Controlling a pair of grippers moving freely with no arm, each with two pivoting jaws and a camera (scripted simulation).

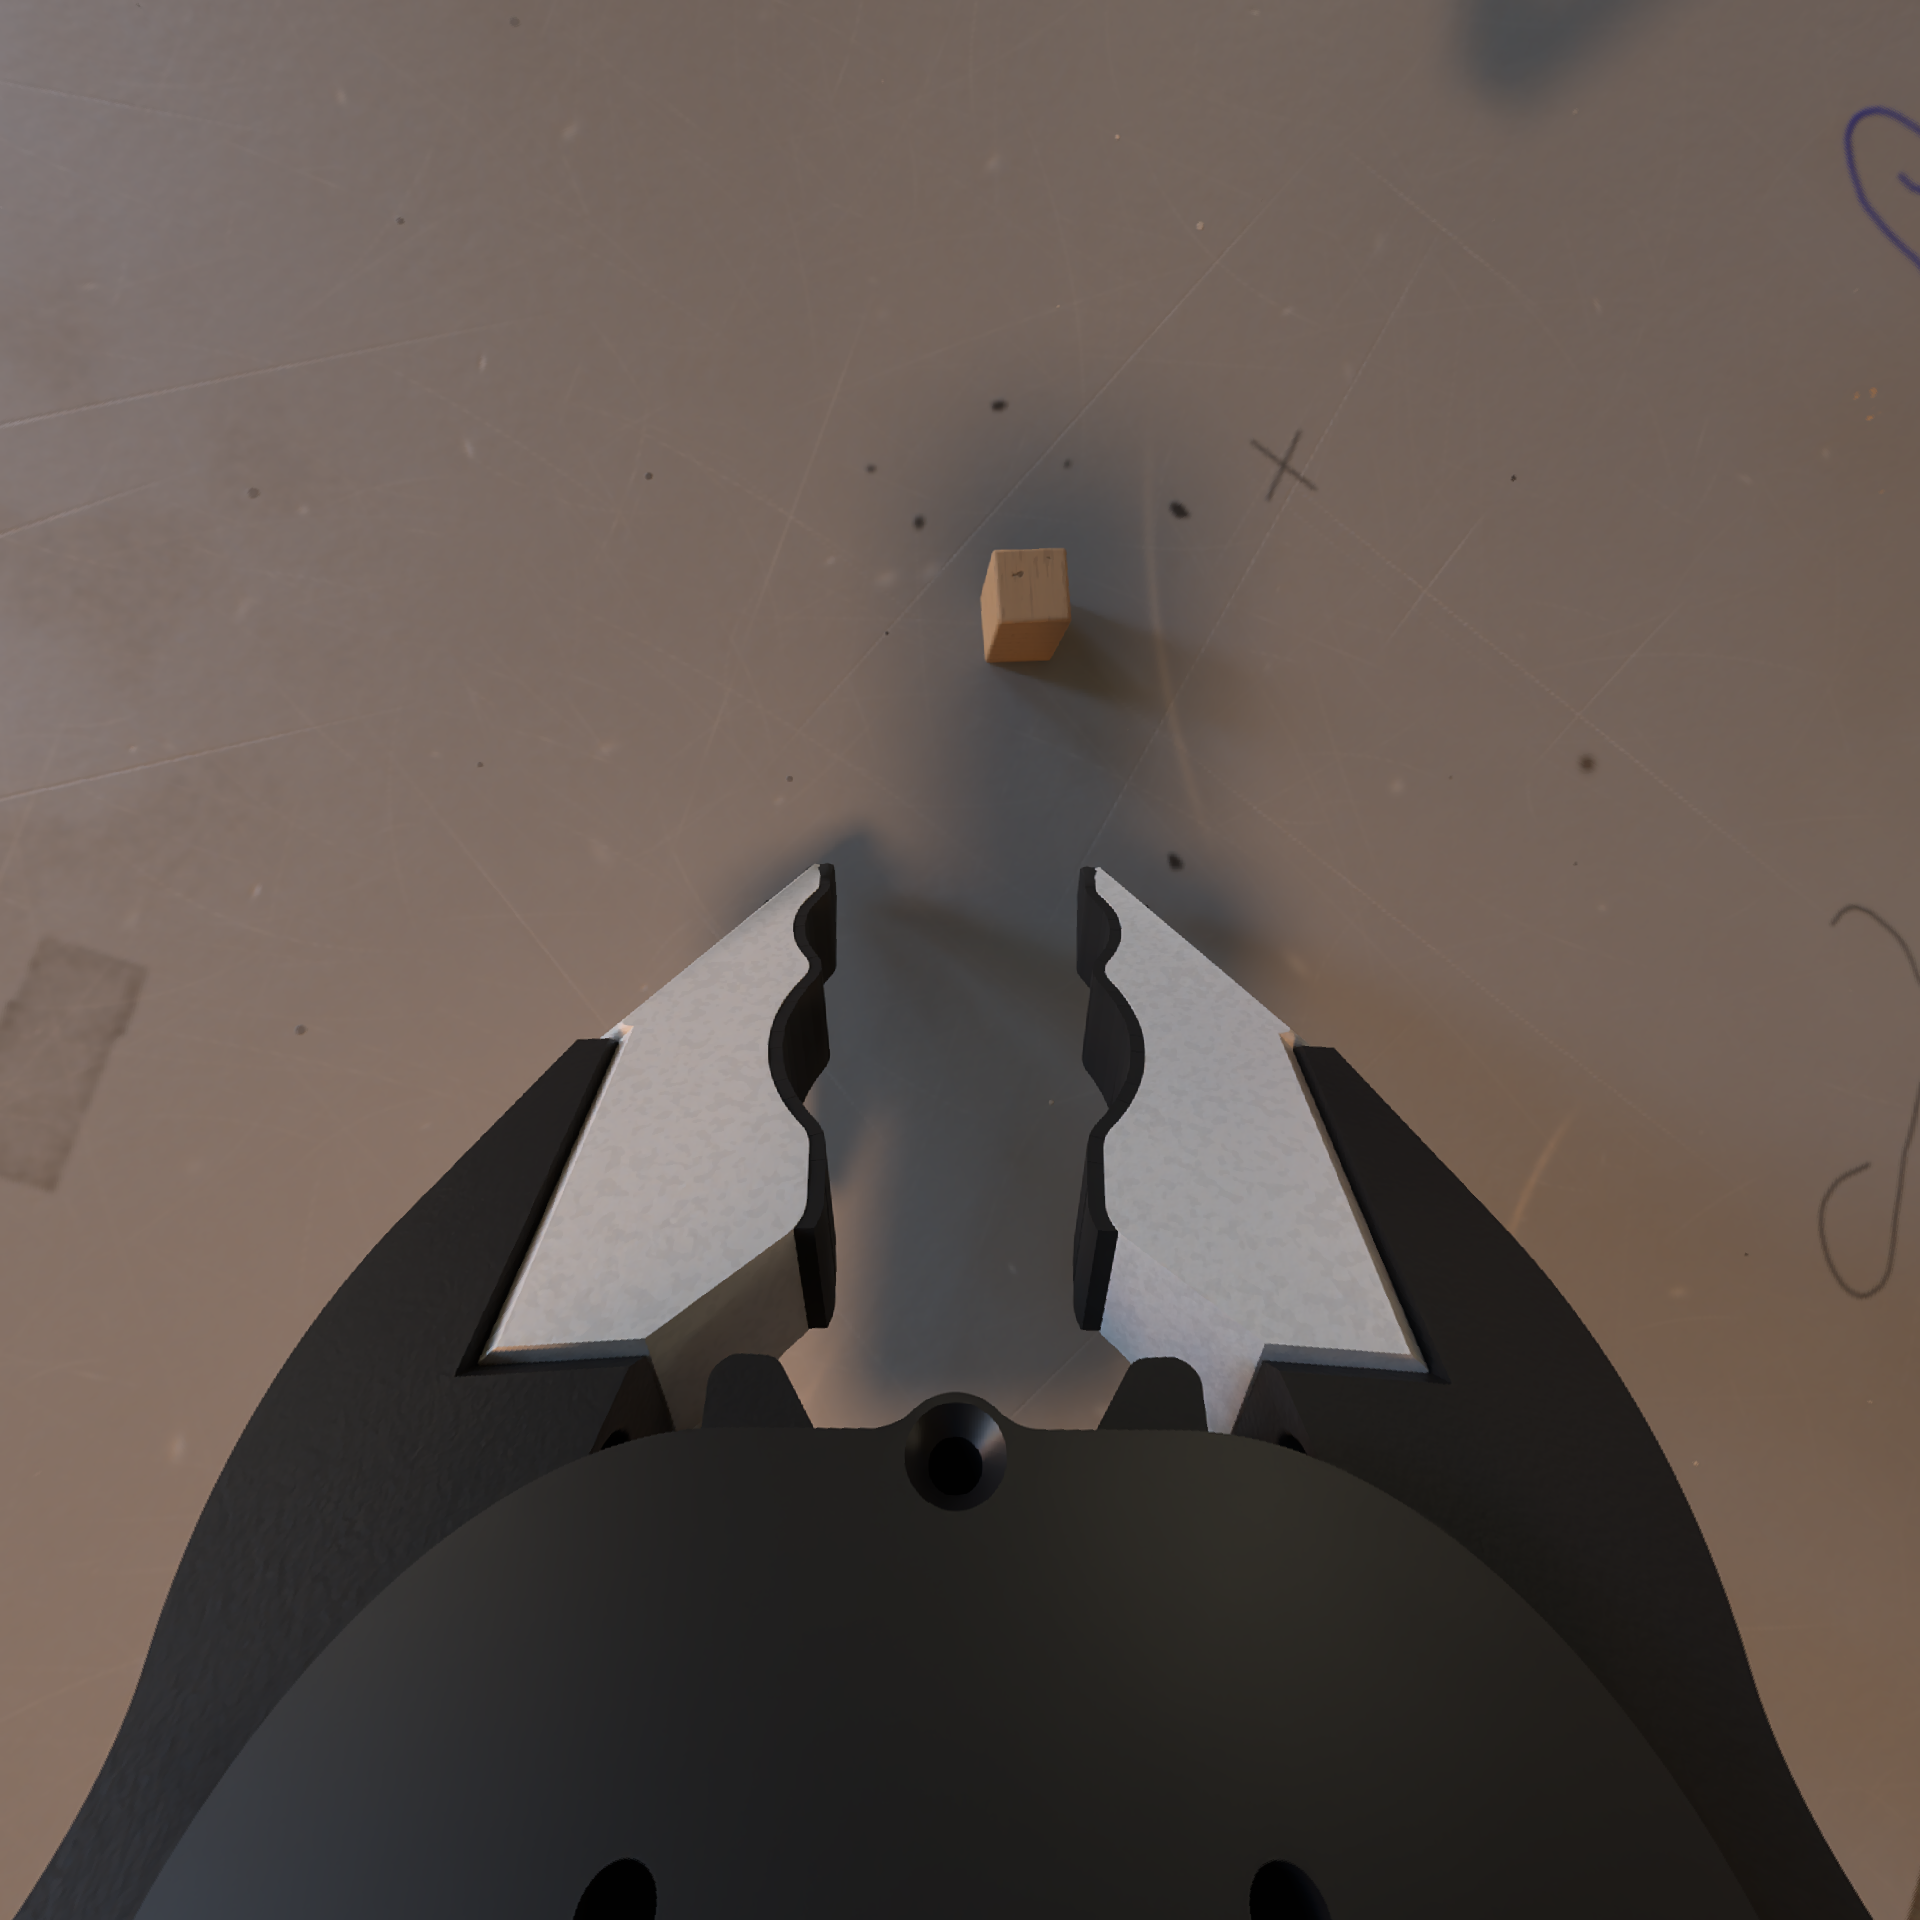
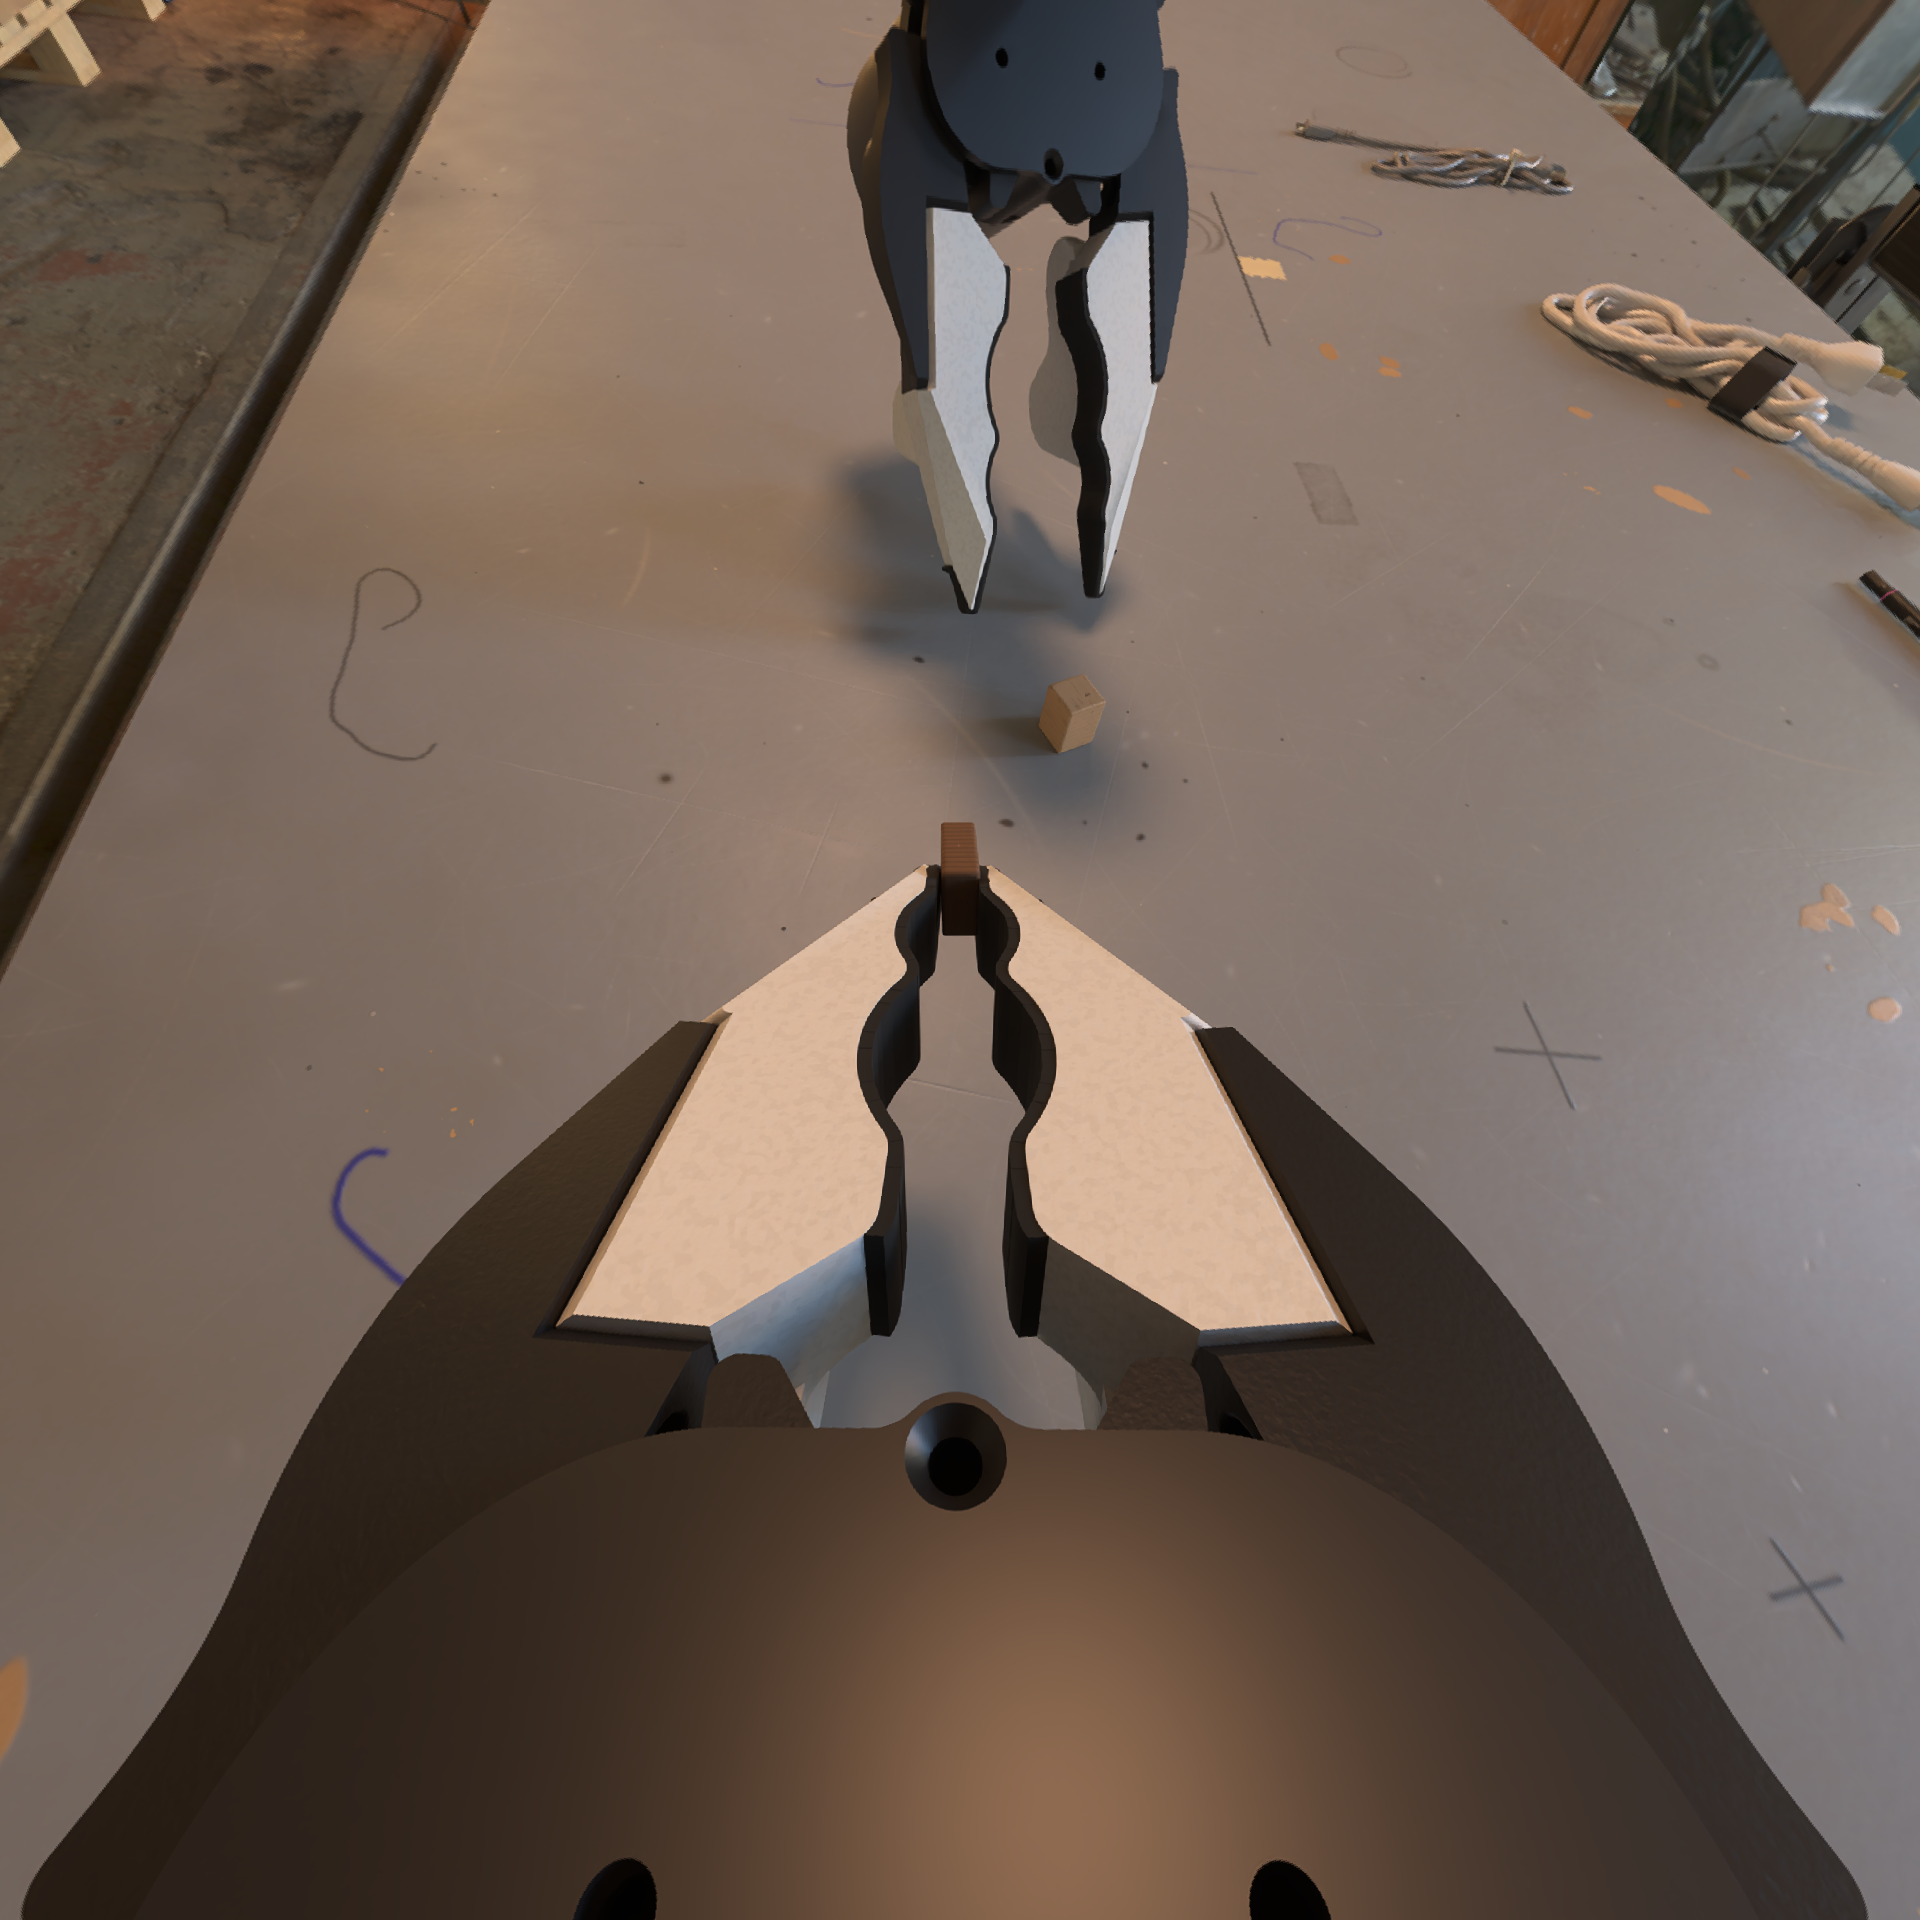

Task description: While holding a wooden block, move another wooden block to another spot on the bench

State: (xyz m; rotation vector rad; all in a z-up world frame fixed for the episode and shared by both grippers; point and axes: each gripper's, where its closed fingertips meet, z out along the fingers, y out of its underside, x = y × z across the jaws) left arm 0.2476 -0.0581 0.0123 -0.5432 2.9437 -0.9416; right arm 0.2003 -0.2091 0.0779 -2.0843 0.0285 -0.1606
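Small pale wooden block [image 1: 1024, 606], approx cubic, upright.

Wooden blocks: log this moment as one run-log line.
right tongs: shut on held block | left tongs: open, above bench | loose block: on bench, untouched
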